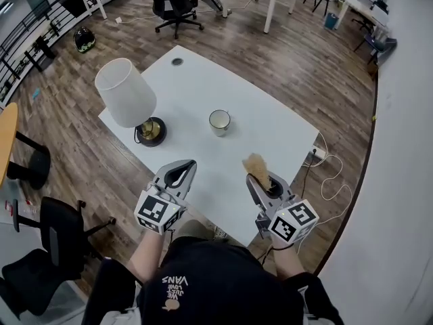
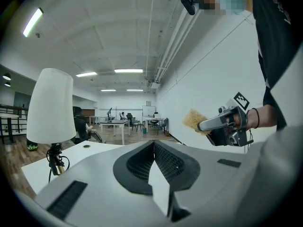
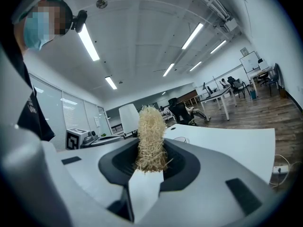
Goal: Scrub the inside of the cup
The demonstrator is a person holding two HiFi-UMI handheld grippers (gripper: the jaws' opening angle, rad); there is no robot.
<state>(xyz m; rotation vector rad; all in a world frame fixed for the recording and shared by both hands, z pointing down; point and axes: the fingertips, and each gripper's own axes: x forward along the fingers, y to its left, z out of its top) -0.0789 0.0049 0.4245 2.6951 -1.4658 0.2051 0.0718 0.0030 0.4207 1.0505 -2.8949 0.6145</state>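
The cup (image 1: 219, 121) stands on the white counter (image 1: 203, 80), open side up, ahead of both tools and about midway between them. The right tool (image 1: 254, 179) squeezes a yellow scrubber (image 1: 256, 164). The left tool (image 1: 190, 165) is closed with nothing inside

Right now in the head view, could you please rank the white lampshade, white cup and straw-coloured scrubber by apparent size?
1. the white conical lampshade
2. Tie: the white round cup and the straw-coloured fibre scrubber look alike; the scrubber sits nearer the camera.
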